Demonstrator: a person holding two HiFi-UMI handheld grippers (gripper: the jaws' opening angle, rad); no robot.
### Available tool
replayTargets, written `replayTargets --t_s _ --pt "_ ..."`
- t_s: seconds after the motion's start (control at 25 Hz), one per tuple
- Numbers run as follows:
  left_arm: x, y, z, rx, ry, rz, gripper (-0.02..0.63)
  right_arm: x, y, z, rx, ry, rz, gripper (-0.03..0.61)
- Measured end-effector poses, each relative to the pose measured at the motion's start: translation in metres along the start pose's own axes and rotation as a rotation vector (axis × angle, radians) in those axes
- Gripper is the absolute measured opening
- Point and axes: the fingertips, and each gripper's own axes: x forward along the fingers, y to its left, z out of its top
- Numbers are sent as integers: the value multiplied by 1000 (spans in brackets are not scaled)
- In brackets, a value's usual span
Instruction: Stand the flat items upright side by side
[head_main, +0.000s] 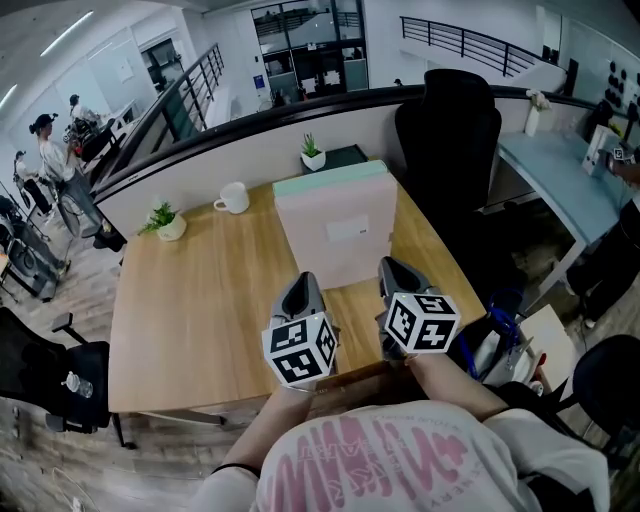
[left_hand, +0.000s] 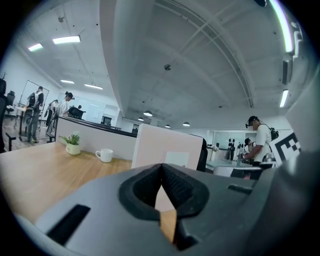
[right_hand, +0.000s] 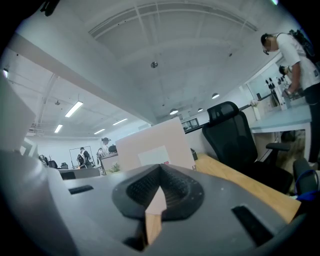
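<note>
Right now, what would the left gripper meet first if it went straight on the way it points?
Most likely the upright pink box, on its front face; nothing shows in between.

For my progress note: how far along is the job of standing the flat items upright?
Done, it seems: the pink item stands upright on the desk, with the mint-green item upright right behind it. In hand: nothing; the left gripper and the right gripper are shut and empty, short of the pink item. Left: no item lies flat in view, so probably nothing.
</note>
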Motion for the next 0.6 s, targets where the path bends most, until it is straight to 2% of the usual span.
replayTargets --t_s 0.2,0.6 --pt "-4 12 -10 -28 27 29 3 -3 -15 -2 35 1 -39 -5" --pt "-3 3 -7 -26 20 8 3 -9 -30 -7 38 19 -74 -5"
